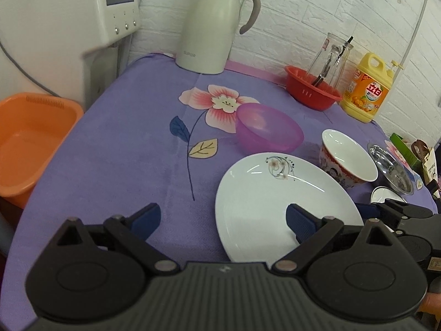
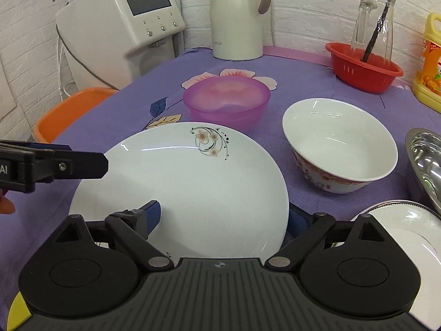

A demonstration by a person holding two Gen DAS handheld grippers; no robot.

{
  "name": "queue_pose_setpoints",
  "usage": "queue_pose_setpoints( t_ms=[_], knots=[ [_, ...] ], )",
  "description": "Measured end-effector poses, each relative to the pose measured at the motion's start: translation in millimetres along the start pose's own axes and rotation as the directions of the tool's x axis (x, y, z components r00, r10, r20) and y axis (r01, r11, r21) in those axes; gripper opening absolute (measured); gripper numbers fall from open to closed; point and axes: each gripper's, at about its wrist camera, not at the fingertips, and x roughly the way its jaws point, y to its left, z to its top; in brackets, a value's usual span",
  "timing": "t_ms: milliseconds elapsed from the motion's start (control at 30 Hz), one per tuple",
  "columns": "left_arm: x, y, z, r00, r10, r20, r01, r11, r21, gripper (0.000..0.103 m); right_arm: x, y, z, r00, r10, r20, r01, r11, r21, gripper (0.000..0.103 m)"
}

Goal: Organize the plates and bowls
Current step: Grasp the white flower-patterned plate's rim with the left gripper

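Two grippers, the left gripper [image 1: 223, 219] and the right gripper [image 2: 224, 216], stand wide open and empty over the white floral plate [image 2: 193, 182], which lies flat on the purple floral tablecloth [image 1: 124, 143] beside the purple plastic bowl [image 2: 226, 101]. Glazed ceramic is probably stiff, slippery and fragile; grasp the near rim. White brick-pattern wall [image 1: 317, 8] behind.

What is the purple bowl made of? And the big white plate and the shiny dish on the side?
The purple bowl looks like see-through plastic: the tablecloth flower shows faintly through it. The big white plate seems to be glazed ceramic, smooth and glossy, with bright light streaks and a printed flower. The shiny dish looks like polished metal, probably steel, because it mirrors things around it.
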Motion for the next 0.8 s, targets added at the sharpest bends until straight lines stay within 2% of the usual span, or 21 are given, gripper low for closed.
queue_pose_setpoints(
  t_ms=[133,233,300,433,567,700,800],
  knots=[
    [16,-10,0,1.000,-0.002,-0.015,0.002,1.000,0.016,0.096,-8,4,-10,1.000,-0.020,0.004,0.020,0.999,-0.031,0.103],
    [31,-15,-2,0.998,0.007,-0.055,-0.006,1.000,0.029,0.096,-5,7,-11,1.000,0.006,-0.002,-0.006,0.999,-0.035,0.103],
    [32,-17,-6,0.998,0.030,-0.046,-0.027,0.998,0.064,0.096,-4,5,-10,1.000,0.018,-0.002,-0.018,0.999,-0.040,0.103],
    [33,-18,-6,0.998,0.036,-0.045,-0.033,0.997,0.072,0.096,0,3,-11,0.998,0.066,-0.021,-0.067,0.997,-0.044,0.103],
    [33,-16,-7,0.998,0.048,-0.043,-0.044,0.995,0.087,0.096,0,5,-11,0.998,0.061,-0.021,-0.062,0.996,-0.057,0.103],
    [33,-21,-9,0.999,-0.004,-0.042,0.008,0.995,0.095,0.095,-4,8,-11,0.997,0.058,-0.051,-0.060,0.998,-0.035,0.103],
    [35,-30,-12,0.999,-0.014,-0.047,0.020,0.989,0.144,0.093,-5,9,-13,0.997,0.062,-0.042,-0.063,0.998,-0.026,0.103]
  ],
)
